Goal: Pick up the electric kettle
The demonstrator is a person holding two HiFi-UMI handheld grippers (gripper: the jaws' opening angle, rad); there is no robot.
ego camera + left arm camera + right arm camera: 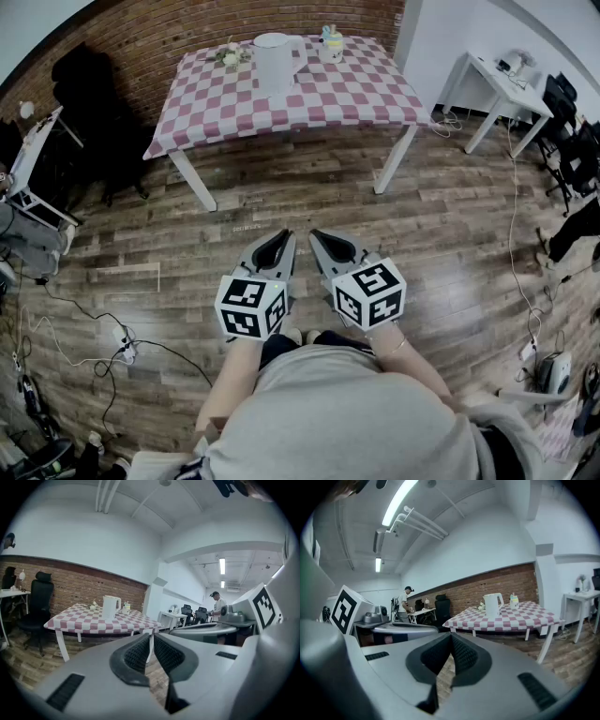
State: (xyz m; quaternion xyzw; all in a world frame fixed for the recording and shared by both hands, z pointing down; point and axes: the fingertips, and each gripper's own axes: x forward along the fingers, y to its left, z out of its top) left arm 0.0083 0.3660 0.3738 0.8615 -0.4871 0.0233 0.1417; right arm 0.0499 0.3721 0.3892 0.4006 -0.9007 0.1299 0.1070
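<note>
A white electric kettle [275, 62] stands upright near the far edge of a table with a red-and-white checked cloth [309, 98]. It also shows small and distant in the left gripper view, the kettle [110, 607], and in the right gripper view, the kettle [492, 604]. My left gripper [284, 234] and right gripper [316, 234] are held side by side close to my body, over the wooden floor, well short of the table. Both are shut with nothing between their pads. Each points roughly toward the table.
Beside the kettle are a small flower bunch [229, 54] and a little cup [331, 44]. A black office chair [89, 98] stands left of the table, a white desk [495, 94] at the right. Cables and a power strip [122, 345] lie on the floor at left. A person [216, 605] stands far off.
</note>
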